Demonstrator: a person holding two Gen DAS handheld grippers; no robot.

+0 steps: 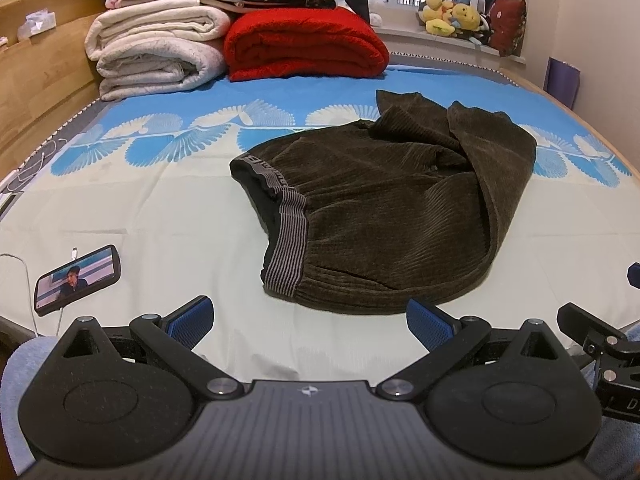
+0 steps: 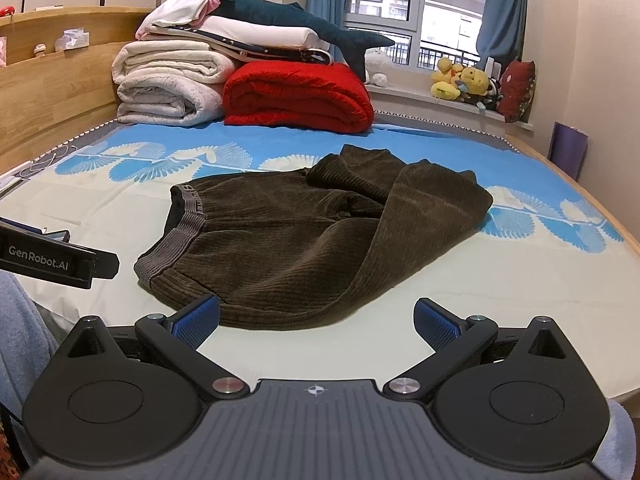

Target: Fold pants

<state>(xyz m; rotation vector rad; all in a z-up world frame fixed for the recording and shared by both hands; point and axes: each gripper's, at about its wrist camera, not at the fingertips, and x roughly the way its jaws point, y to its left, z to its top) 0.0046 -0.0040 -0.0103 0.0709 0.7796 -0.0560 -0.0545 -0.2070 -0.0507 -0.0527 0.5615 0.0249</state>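
Brown corduroy pants [image 1: 384,216] lie crumpled on the bed [image 1: 160,216] while we hover both the left hand-held gripper [image 1: 310,326] and right hand-held gripper [image 2: 318,322] low before them, jaws spread apart.

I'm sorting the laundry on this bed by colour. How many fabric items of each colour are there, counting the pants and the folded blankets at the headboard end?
Dark brown: 1, the corduroy pants
Red: 1, the red blanket
Cream or white: 2, the upper cream blanket and the lower cream blanket
Total: 4

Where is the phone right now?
The phone shows only in the left wrist view, lying on the bed sheet at the left, beside the pants and just ahead of the open left gripper.
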